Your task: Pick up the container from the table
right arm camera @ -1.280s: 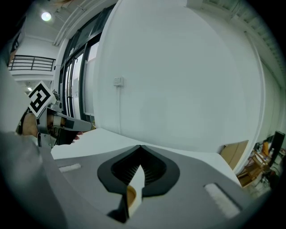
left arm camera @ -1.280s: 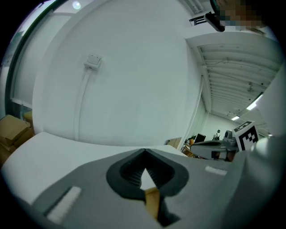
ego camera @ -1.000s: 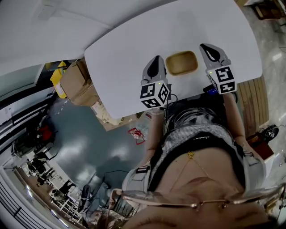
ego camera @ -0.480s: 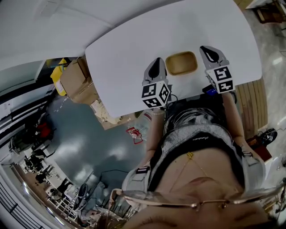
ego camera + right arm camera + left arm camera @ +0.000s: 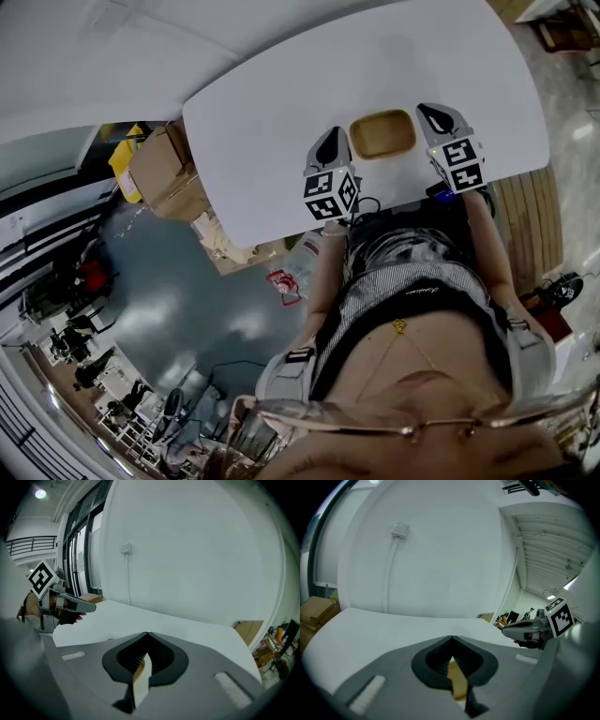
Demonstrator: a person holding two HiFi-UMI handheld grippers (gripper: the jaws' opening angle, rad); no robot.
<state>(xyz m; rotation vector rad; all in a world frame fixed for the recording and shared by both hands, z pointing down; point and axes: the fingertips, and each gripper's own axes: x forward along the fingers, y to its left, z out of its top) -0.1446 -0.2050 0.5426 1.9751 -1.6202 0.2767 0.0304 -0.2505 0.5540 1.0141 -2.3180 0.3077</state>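
Note:
A shallow tan container [image 5: 382, 134] lies near the front edge of the white table [image 5: 281, 84]. My left gripper [image 5: 334, 133] stands just to its left and my right gripper [image 5: 427, 109] just to its right. Both are shut and neither touches it. In the left gripper view the jaws [image 5: 451, 638] meet at the tips, and a strip of the container [image 5: 457, 679] shows through the gap below them. The right gripper view shows the same: shut jaws [image 5: 147, 633] with the container's rim [image 5: 139, 670] beneath. Each gripper also sees the other across the table.
Cardboard boxes [image 5: 164, 173] and a yellow item [image 5: 122, 155] stand on the floor past the table's left edge. A wooden pallet [image 5: 530, 202] lies at the right. A white wall with a cable box [image 5: 400, 529] rises behind the table.
Both grippers have sunk toward the table on either side of the container. The container has stayed in place.

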